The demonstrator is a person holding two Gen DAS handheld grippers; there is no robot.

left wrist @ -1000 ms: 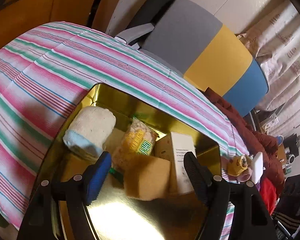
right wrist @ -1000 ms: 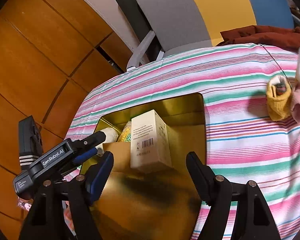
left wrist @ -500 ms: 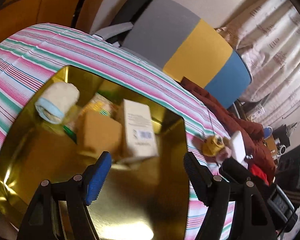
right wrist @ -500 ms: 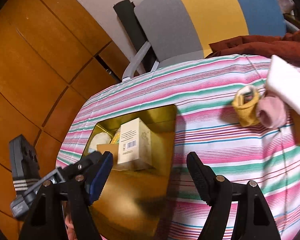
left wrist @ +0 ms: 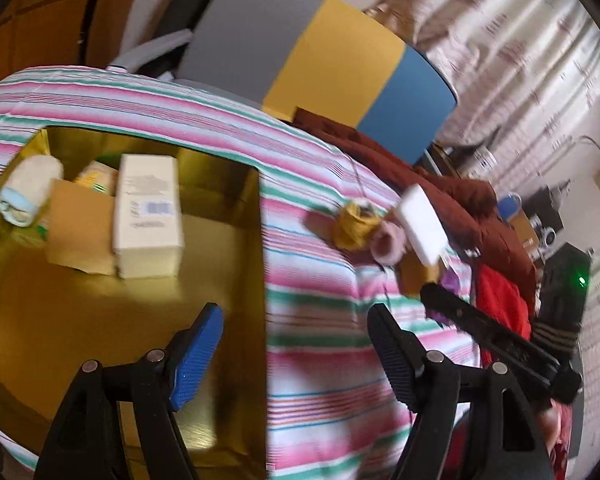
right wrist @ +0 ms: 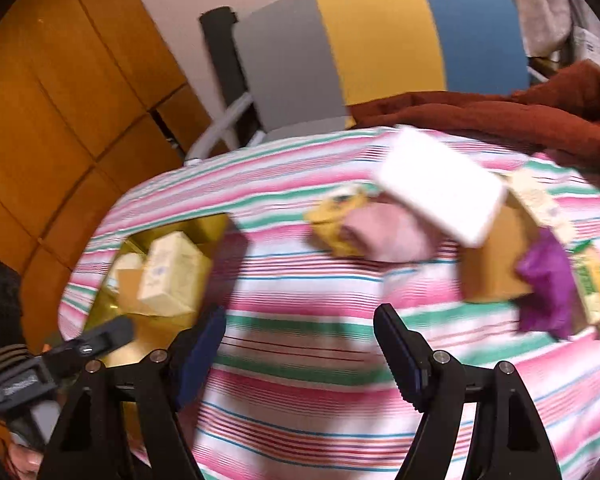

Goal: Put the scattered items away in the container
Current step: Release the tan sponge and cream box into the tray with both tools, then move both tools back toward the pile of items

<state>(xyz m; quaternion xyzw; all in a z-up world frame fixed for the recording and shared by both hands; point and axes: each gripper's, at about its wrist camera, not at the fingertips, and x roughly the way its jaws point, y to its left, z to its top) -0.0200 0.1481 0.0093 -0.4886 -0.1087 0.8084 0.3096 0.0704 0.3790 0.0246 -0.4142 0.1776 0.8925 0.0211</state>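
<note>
Container: the shiny gold metal tin (left wrist: 256, 240) sits on the pink, green and white striped tablecloth (left wrist: 320, 340); it lies under and ahead-left of the left gripper (left wrist: 296, 344) and beyond the left finger of the right gripper (right wrist: 300, 352).
Already inside: a cream rectangular carton (left wrist: 148, 216), a plain brown cardboard box (left wrist: 76, 232), a rolled white and blue cloth (left wrist: 24, 192) and a yellow snack packet (left wrist: 96, 176), all well ahead of the left gripper's blue-padded finger.
Scattered pile: a rolled mustard-yellow sock (right wrist: 336, 220), a rolled pink sock (right wrist: 384, 232), a flat white rectangular box (right wrist: 440, 188), a tan cardboard box (right wrist: 496, 264), a crumpled purple wrapper (right wrist: 548, 284) and a green and yellow packet (right wrist: 596, 292), ahead and ahead-right of the right gripper's fingers.
Left fingers: apart, nothing between them.
Right fingers: apart, over bare cloth, nothing held.
Step in hand: probably the reach for the next item.
Doing it well: the socks lie nearest, so one of them looks the easiest pick; the fingers should straddle a single roll across its width, low against the cloth, and close only once clear of the white box leaning on the pile.
Caveat: motion blur leaves it unclear which pieces touch.
</note>
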